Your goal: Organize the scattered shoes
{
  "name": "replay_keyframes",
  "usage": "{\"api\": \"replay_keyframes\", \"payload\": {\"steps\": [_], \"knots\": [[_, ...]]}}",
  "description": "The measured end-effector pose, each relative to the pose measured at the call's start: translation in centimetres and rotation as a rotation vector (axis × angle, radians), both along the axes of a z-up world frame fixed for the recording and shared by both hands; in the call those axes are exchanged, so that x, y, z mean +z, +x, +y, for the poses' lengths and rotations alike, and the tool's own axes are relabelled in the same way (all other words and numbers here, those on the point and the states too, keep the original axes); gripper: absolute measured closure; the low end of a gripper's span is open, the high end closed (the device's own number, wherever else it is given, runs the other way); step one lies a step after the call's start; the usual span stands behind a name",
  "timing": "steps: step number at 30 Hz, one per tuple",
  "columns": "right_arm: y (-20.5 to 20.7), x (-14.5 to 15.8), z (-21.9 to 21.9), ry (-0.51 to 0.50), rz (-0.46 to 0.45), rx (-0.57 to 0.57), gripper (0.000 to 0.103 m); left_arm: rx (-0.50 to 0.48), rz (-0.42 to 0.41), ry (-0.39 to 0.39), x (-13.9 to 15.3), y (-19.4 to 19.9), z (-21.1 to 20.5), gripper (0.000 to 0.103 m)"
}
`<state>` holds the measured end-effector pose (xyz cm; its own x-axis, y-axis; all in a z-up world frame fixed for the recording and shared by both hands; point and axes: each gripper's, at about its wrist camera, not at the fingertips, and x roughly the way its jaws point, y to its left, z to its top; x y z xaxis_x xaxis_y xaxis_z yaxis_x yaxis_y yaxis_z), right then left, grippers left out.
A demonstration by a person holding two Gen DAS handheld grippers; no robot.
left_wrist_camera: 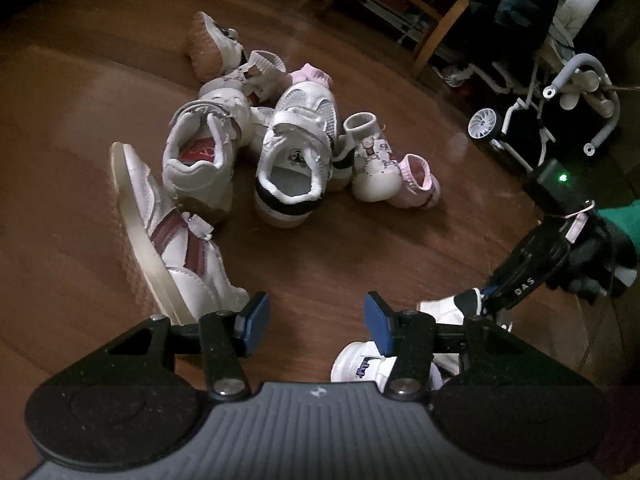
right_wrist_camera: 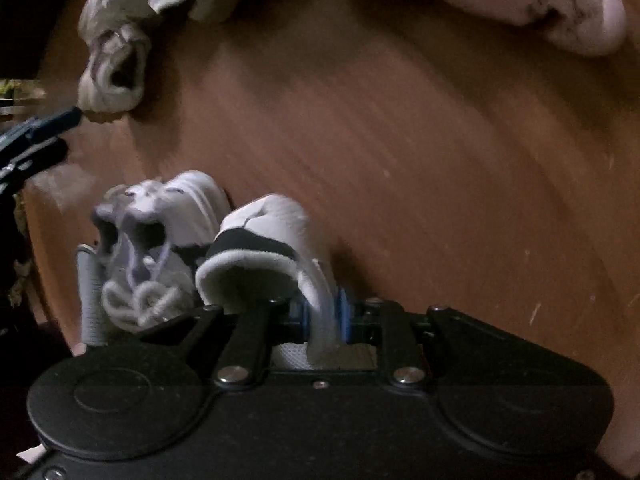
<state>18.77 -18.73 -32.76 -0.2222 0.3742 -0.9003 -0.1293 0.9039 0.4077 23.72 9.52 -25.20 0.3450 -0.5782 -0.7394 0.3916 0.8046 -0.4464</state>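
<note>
R gripper (right_wrist_camera: 324, 316) clamped on white sneaker (right_wrist_camera: 280, 240) wall; L gripper (left_wrist_camera: 316, 320) empty.

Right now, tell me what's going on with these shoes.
A person with a gripper in each hand is sorting small shoes on a wooden floor. The right gripper is shut on the collar of a white sneaker with a black band, next to a laced sneaker. The left gripper is open and empty, pointed at the pile of shoes waiting to be sorted.
</note>
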Motion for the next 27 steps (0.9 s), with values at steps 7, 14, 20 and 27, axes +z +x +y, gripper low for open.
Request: {"api": "replay_keyframes", "payload": {"steps": [7,14,20,27], "knots": [[-1.1,-0.3,-0.9,-0.036,-0.015,-0.143,0.087,0.0,0.016,0.002,-0.6,0.0,-0.3,0.052],[-1.7,-0.4,-0.7,-0.04,-0.023,-0.203,0.087,0.003,0.018,0.0,-0.6,0.2,-0.5,0.052],[-1.7,0.2,-0.4,-0.037,-0.052,-0.234,0.084,0.005,0.021,0.002,-0.8,0.0,-0.3,0.052],[-1.5,0.1,-1.0,-0.007,-0.032,-0.275,0.048,-0.01,0.018,-0.004,-0.7,-0.4,-0.4,0.052]]}}
